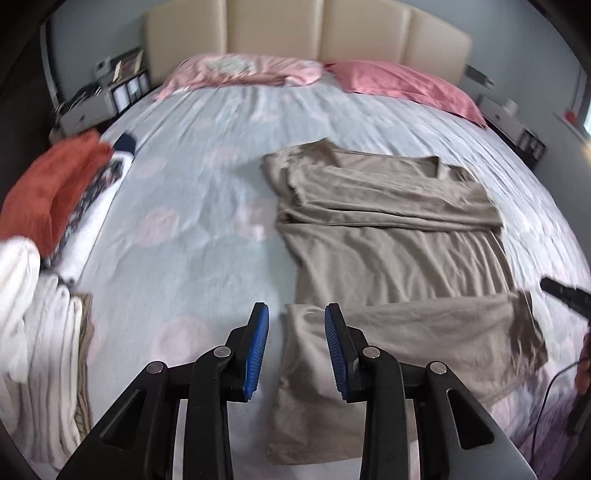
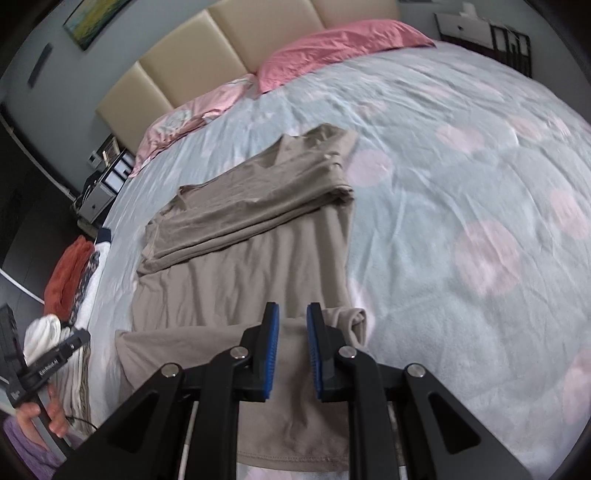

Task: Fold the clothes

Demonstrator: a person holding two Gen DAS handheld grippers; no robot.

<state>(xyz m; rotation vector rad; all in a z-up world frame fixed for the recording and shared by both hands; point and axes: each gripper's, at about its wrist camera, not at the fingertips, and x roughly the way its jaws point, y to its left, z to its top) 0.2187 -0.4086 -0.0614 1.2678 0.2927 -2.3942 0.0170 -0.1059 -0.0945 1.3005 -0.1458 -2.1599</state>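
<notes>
- Left wrist view: the left gripper (image 1: 296,345) hangs above the bed (image 1: 192,236) with its blue pads (image 1: 257,350) apart and nothing between them, released. The taupe garment (image 1: 388,251) lies flat just ahead and to its right, sleeves folded across the chest; the hem end is folded up directly under the right-hand pad. Well to the left sits a pile of clothes (image 1: 48,206), rust-red on top, white below. Pink pillows (image 1: 399,85) lie far ahead by the headboard (image 1: 306,29).
- Right wrist view: the right gripper (image 2: 291,350) has a narrow gap between its pads, which grasp nothing; the garment's folded hem (image 2: 295,406) lies beneath it, apart from the pads. To the far left, a hand (image 2: 44,413) holds the other tool.
</notes>
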